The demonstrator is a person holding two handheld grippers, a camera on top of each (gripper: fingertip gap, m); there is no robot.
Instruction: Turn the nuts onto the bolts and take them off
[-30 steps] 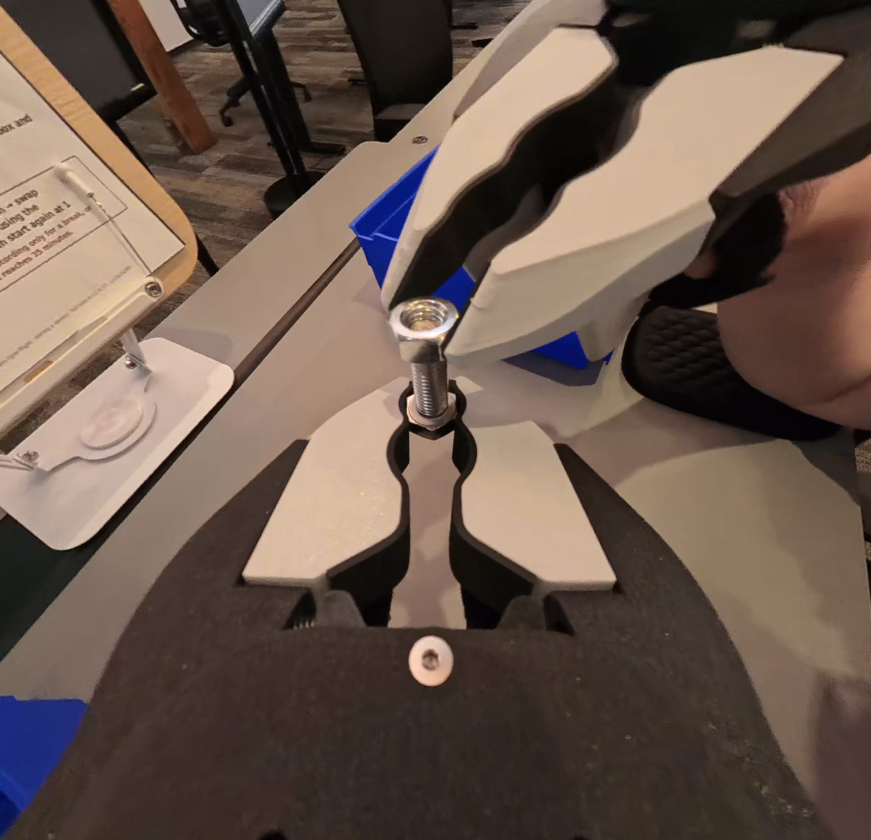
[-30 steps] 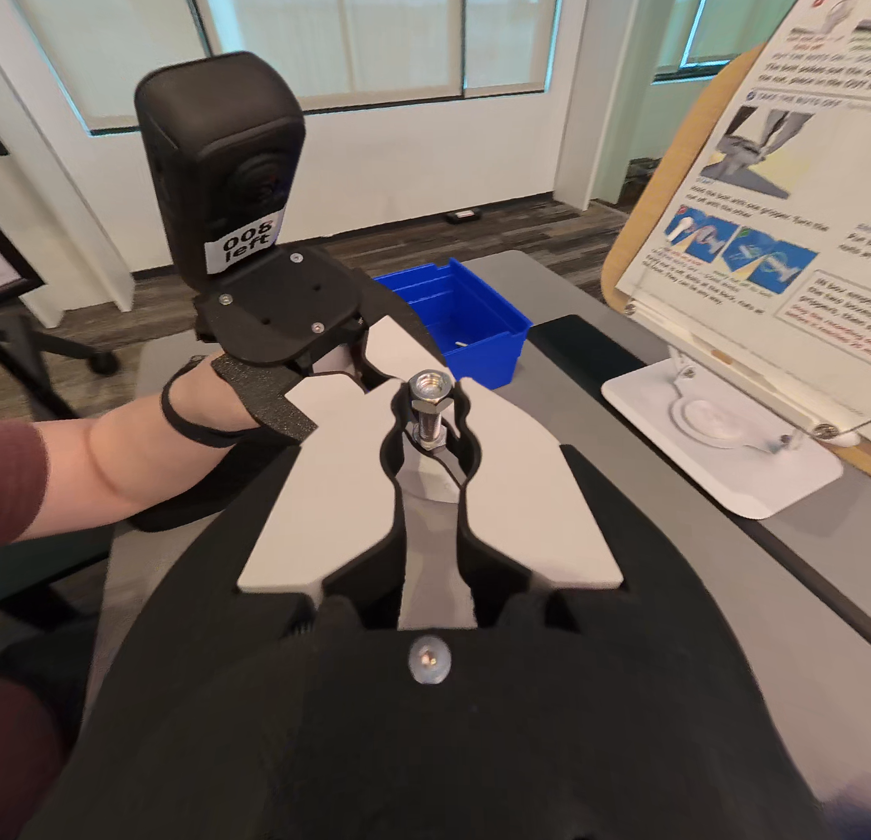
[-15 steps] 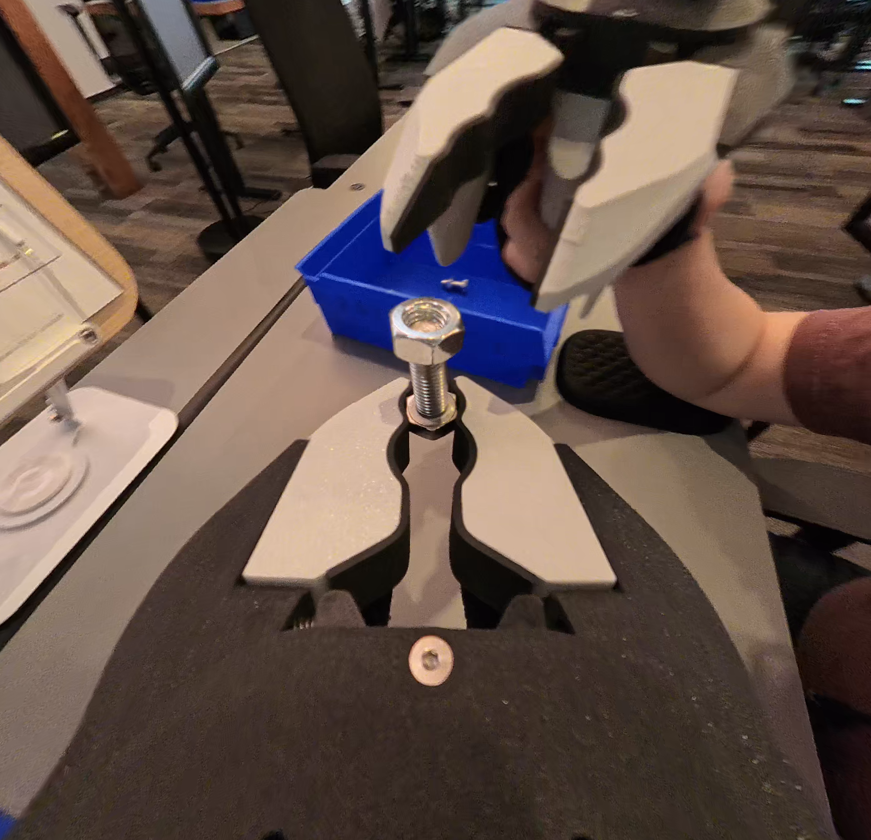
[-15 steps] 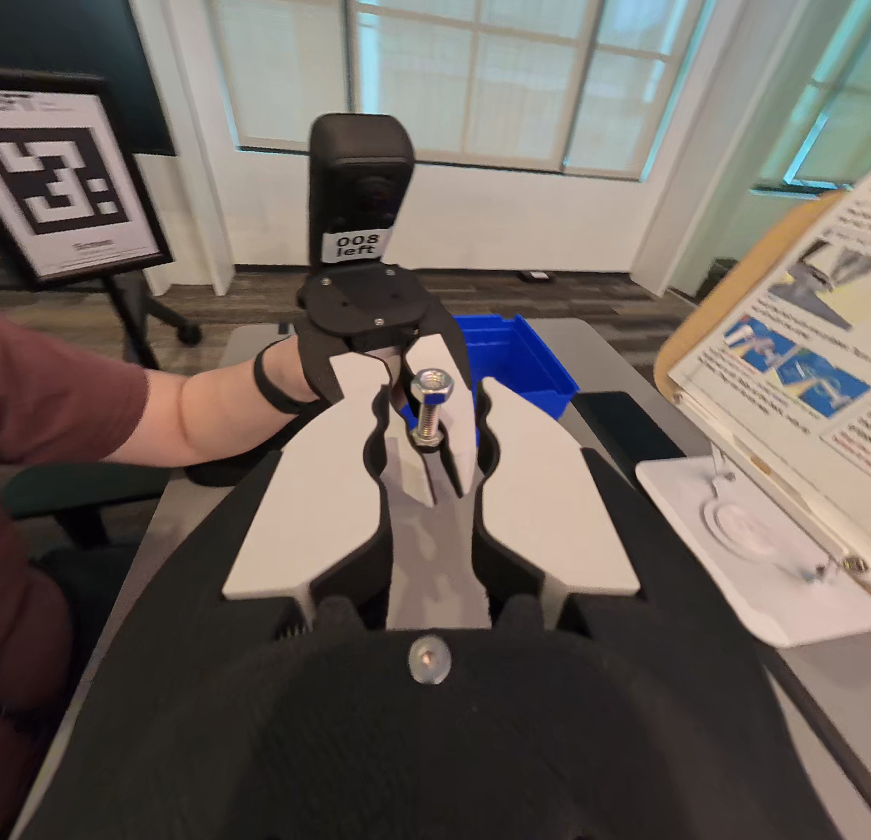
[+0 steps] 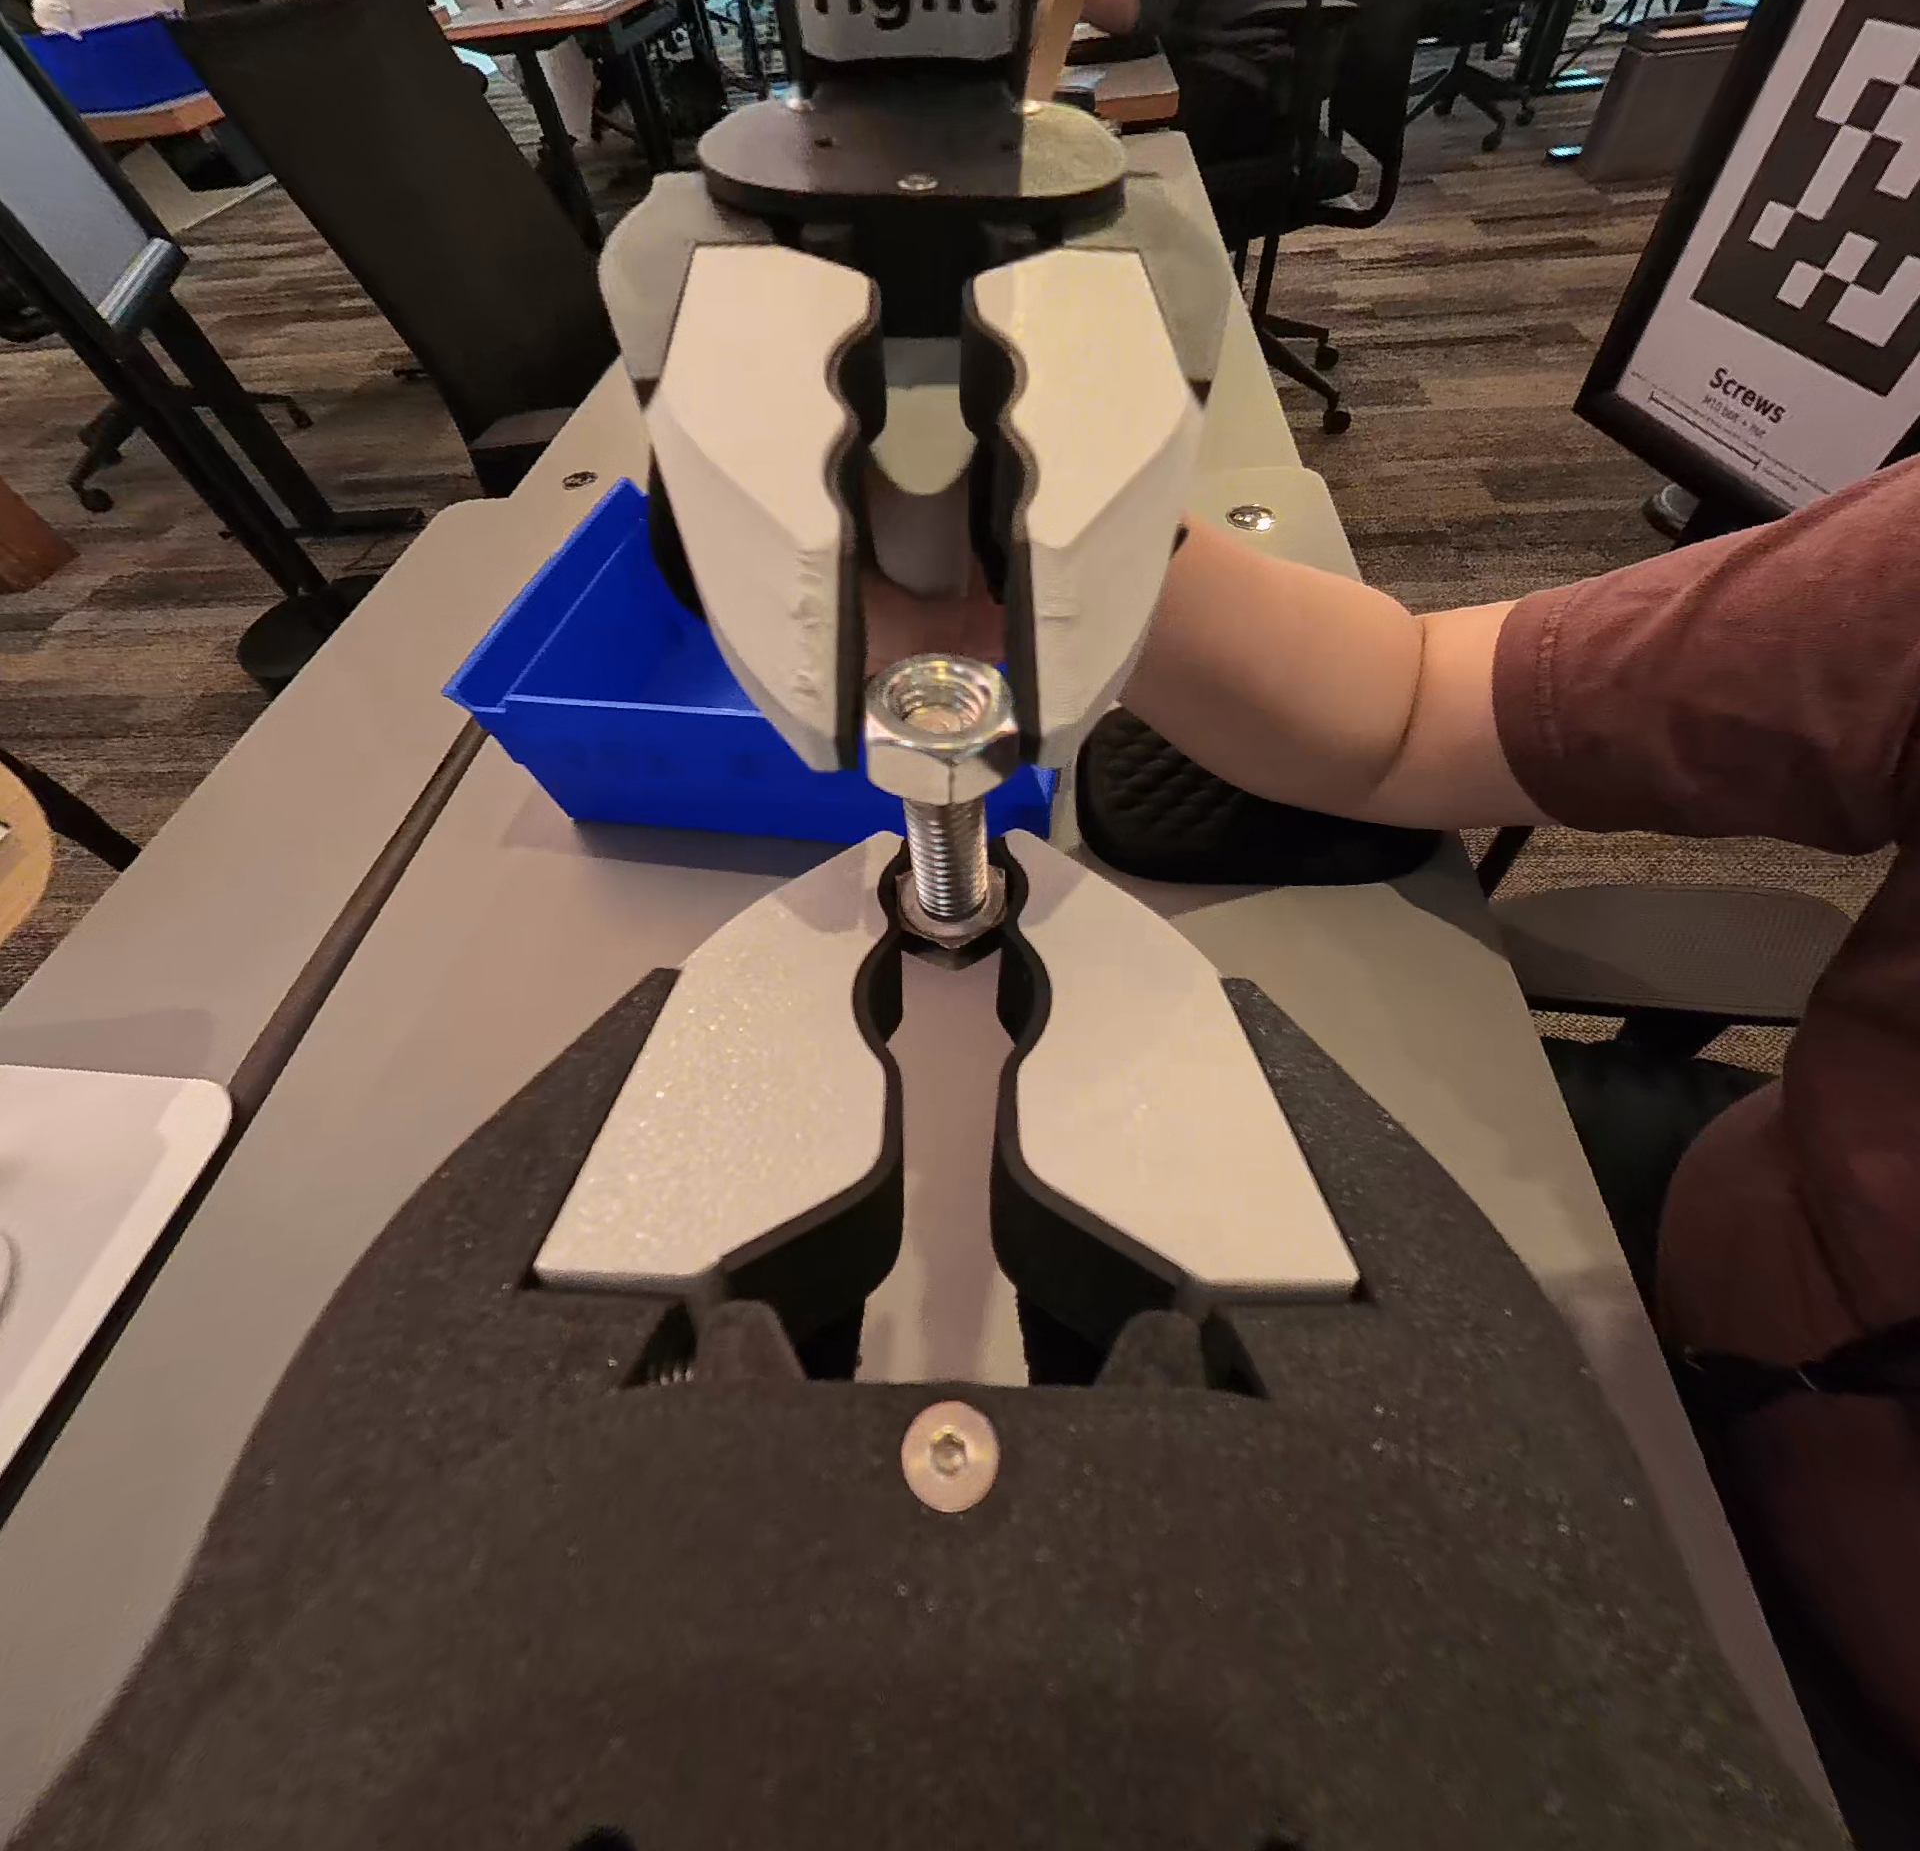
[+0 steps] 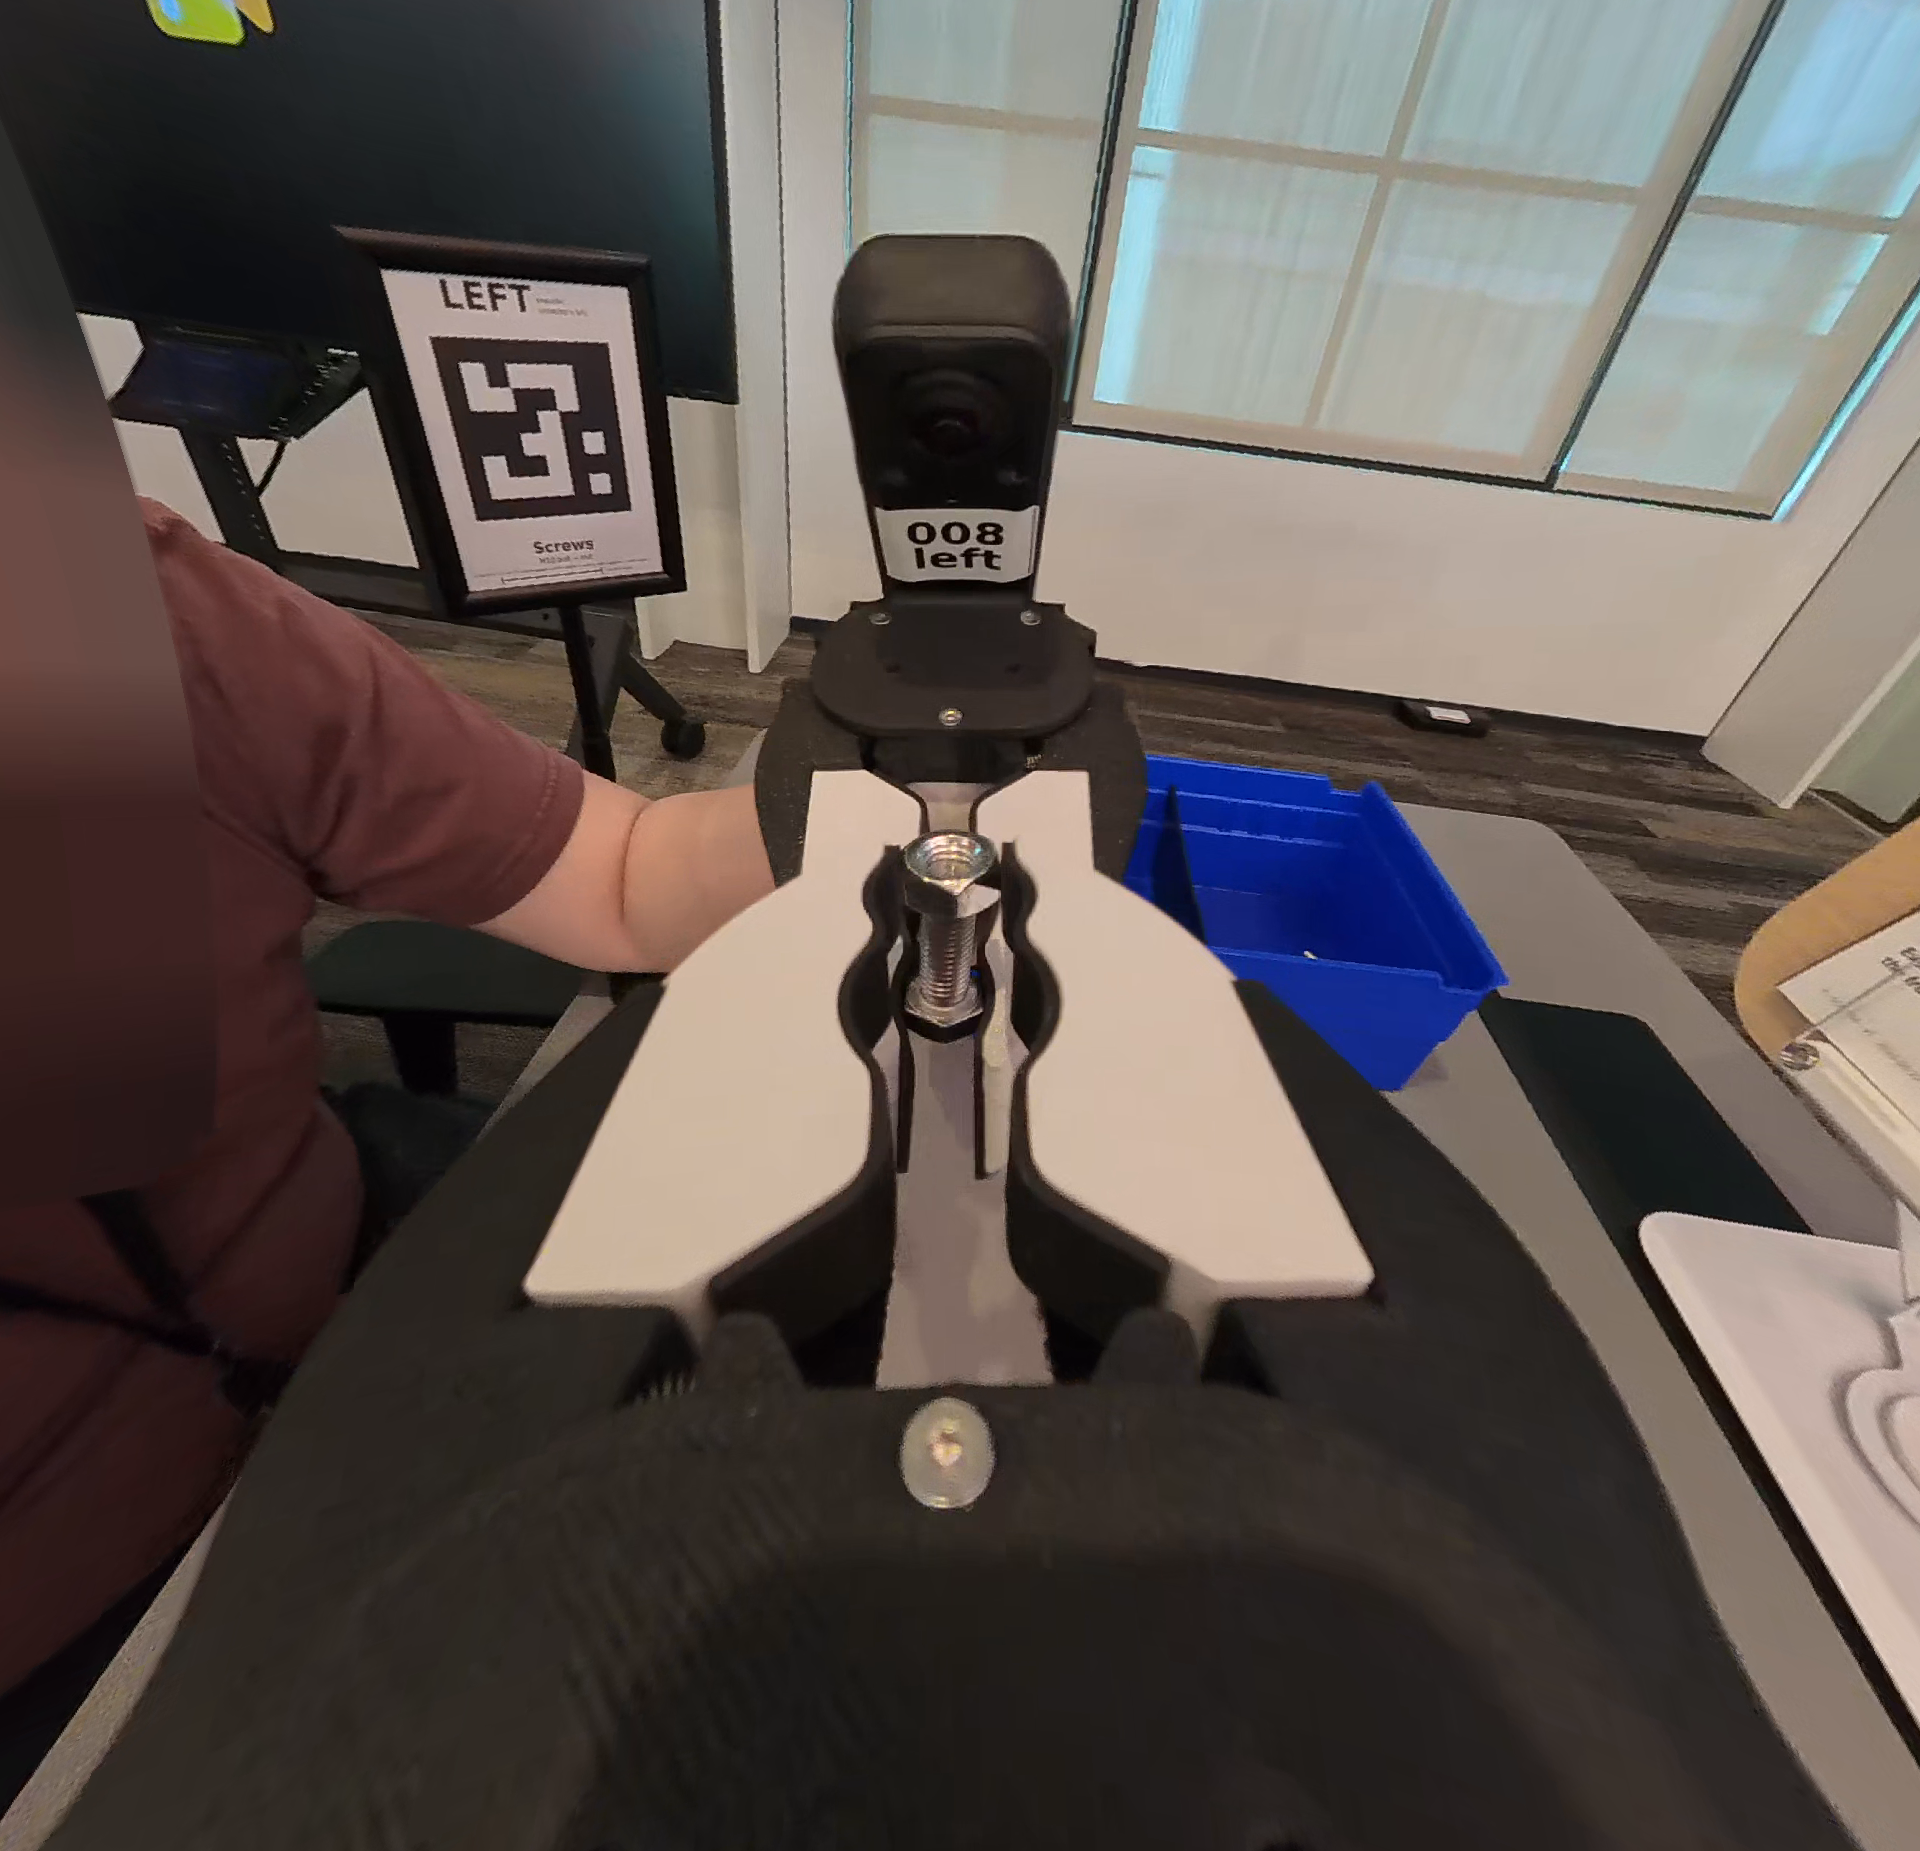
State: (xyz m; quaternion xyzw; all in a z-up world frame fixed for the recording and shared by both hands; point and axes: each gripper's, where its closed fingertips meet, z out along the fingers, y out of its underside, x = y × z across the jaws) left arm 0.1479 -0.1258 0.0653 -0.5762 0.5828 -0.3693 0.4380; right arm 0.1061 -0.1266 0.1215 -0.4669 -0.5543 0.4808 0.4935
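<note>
An office room with wood-look flooring and large windows surrounds a grey table (image 5: 312, 970), where a blue plastic bin (image 5: 644, 731) sits at the far side. Above the table, the left gripper (image 5: 943, 897) has its grey fingers pressed onto the head end of a threaded silver steel bolt (image 5: 943, 856), holding it upright. A shiny hexagonal steel nut (image 5: 940, 726) sits at the bolt's top. The right gripper (image 6: 951, 892) faces the left one, its fingers flanking the nut; whether they actually pinch it cannot be told.
</note>
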